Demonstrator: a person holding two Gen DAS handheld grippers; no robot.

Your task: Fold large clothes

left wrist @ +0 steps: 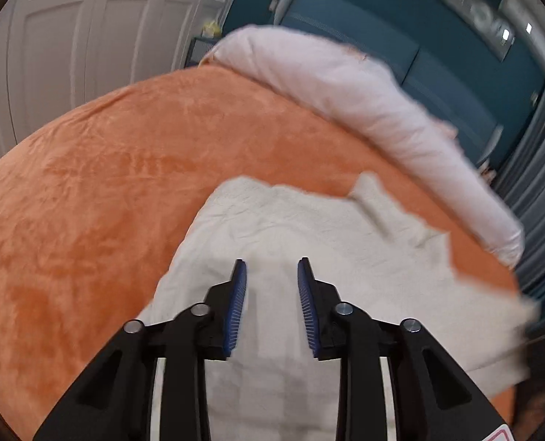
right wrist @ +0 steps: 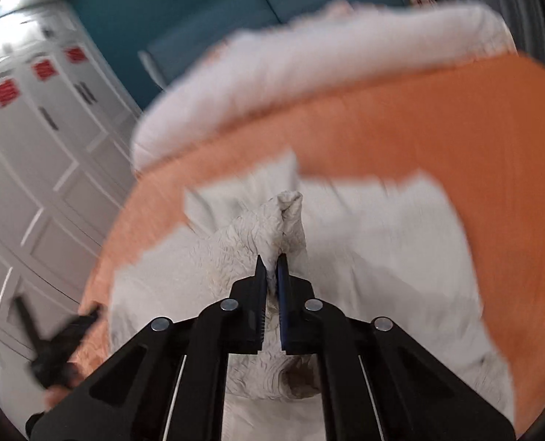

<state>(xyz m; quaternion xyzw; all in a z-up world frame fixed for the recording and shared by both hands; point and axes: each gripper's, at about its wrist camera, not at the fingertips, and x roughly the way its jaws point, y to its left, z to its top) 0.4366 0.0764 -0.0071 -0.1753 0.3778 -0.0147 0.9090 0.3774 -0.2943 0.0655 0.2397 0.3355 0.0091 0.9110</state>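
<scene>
Fleece, a cream, limp, light fleecy garment (right wrist: 364, 257) spread on the orange plush bedspread (left wrist: 89, 202), bunches between the right gripper (right wrist: 271, 268)'s clamped jaws, while the left gripper (left wrist: 272, 275) hovers empty, jaws parted; best gripped at hems or corners.

1. A bed covered in an orange blanket (left wrist: 125, 169) fills most of both views.
2. A long white pillow (left wrist: 364, 103) lies along the bed's far edge.
3. Beyond it rises a teal wall (left wrist: 412, 18) with a padded teal headboard (left wrist: 456, 84).
4. White panelled wardrobe doors (left wrist: 70, 55) stand at the left; some carry red labels (right wrist: 5, 92).
5. Grey curtains (left wrist: 537, 183) hang at the right.
</scene>
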